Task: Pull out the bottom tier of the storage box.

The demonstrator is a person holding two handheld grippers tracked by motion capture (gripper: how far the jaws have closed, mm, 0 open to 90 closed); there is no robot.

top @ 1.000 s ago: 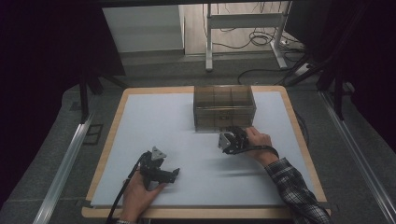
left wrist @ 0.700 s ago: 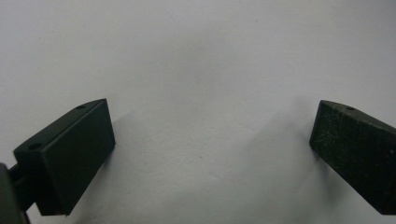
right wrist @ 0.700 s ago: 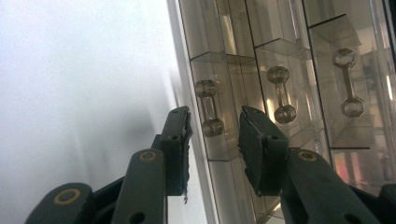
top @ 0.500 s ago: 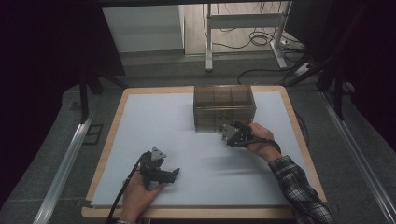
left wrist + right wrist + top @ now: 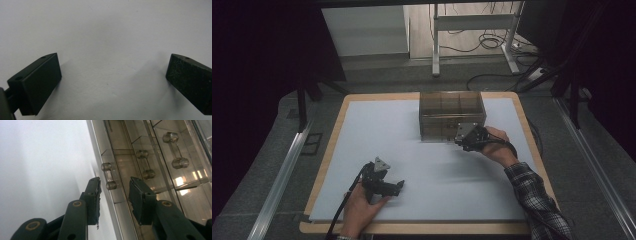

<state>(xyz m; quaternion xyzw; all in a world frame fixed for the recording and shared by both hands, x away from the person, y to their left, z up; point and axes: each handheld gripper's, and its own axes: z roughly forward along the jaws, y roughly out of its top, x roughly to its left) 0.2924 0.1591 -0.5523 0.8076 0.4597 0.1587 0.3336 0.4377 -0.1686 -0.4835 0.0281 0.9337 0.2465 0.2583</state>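
— Smoky plastic drawer box sits by the bench's far edge; right tool gapes around its nearest handle, not yet touching.
— Centre on the bar, close, pull straight. And the left tool?
— Spread wide, holding nothing, near the front edge.

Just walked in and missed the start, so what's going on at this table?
A person holds a gripper in each hand over a white mat. The right gripper is up against a smoky clear drawer box, its jaws open on either side of a small drawer handle, not closed on it. The left gripper rests near the front of the mat, jaws wide open with nothing between them.
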